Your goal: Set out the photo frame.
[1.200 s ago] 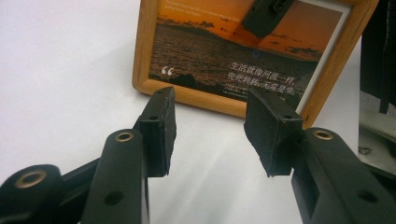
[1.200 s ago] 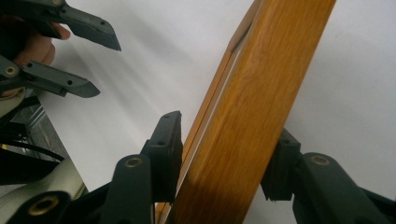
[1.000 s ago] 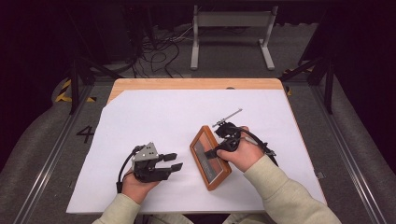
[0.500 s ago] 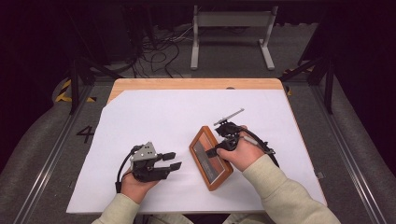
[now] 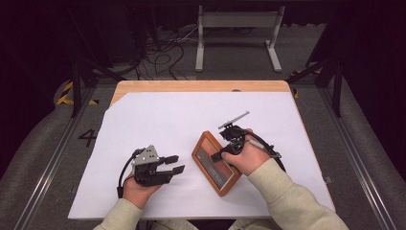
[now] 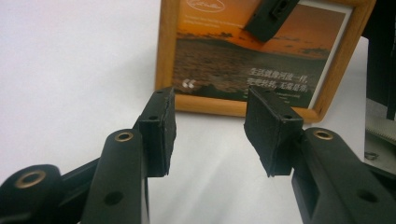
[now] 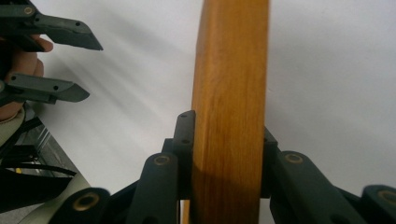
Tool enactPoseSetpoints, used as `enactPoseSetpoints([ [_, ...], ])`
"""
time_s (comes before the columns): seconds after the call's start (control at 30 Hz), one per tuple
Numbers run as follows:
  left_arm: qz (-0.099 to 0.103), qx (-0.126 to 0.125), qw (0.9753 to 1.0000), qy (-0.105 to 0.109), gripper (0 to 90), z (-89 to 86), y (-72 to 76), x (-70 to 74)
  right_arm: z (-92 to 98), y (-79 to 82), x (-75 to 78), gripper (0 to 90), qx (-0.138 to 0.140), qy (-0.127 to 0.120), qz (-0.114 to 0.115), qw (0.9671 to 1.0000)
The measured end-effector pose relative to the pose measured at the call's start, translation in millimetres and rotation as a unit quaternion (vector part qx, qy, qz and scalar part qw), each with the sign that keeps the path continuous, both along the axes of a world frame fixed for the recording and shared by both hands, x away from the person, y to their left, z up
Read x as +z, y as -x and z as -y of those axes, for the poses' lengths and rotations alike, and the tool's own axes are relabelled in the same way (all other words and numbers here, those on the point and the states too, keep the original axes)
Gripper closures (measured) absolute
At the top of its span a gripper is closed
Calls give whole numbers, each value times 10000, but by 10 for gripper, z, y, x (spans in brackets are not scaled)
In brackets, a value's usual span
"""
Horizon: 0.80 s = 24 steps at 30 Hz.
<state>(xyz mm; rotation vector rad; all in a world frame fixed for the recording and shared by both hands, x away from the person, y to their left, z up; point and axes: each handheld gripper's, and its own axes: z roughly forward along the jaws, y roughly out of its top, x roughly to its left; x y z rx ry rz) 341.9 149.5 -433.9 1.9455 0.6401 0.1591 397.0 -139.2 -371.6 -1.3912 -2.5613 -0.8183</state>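
Right hand-held gripper (image 5: pixel 224 154) pinching wooden picture frame (image 5: pixel 215 163) by its edge, near-right on the white-covered worktop (image 5: pixel 158 115). Left hand-held gripper (image 5: pixel 174 163) spread, holding nothing, just left of the frame.

I see almost no change: my right gripper (image 5: pixel 221 155) has crept a little lower-left on the frame (image 5: pixel 214 163), which has tilted very slightly with it.
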Motion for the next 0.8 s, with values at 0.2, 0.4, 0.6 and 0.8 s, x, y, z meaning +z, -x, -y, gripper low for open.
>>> enactPoseSetpoints([
  [0.2,6,106,9999,42,531,-74,5,10,35,-38,143,711,212,-12,203,9996],
  [0.4,16,230,9997,63,530,-154,34,13,36,-110,357,711,664,52,472,9967],
  [0.6,-4,359,9993,99,524,-245,62,12,-23,-200,553,711,1588,414,893,9824],
  [0.8,23,503,9986,129,520,-333,80,15,-107,-275,630,713,2408,641,1151,9616],
])
